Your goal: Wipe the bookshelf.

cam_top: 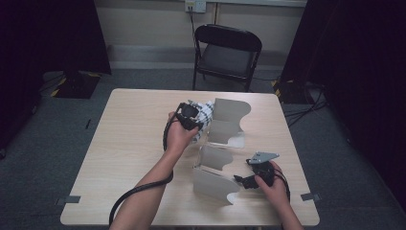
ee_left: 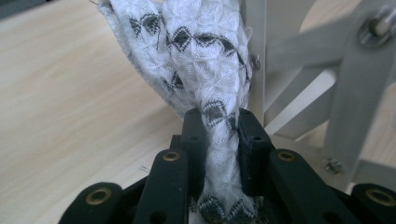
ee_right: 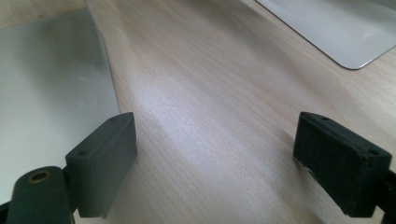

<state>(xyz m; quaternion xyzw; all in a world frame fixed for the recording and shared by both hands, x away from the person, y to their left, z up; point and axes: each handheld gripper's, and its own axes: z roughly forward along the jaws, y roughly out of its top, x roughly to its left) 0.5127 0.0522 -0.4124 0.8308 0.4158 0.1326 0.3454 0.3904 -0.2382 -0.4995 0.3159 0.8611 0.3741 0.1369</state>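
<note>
Cloth [cam_top: 205,115], white with black diamond motifs; in the high view it is seen bunched at the far middle of the table [cam_top: 119,158], held up against the far grey rack panel [cam_top: 230,112] by the left gripper [cam_top: 194,123], presumably so that it can be draped over or drawn off that panel; which of the two cannot be told; a second, nearer set of grey panels [cam_top: 213,184] is stood just beside the right gripper [cam_top: 245,181], which is kept low at the table's near right, judged to be waiting or ready to steady the rack; a folding chair [cam_top: 227,52] is set beyond the table.

Left gripper view: cloth [ee_left: 205,70] gathered into a twisted rope and pinched firmly between the two black jaws, the grip taken on a narrow fold so the rest hangs free beside the rack's upright [ee_left: 257,56].

Right gripper view: jaws spread wide with nothing between them, held over bare tabletop [ee_right: 210,116]; grey panel [ee_right: 46,93] just beside the left-hand jaw.
</note>
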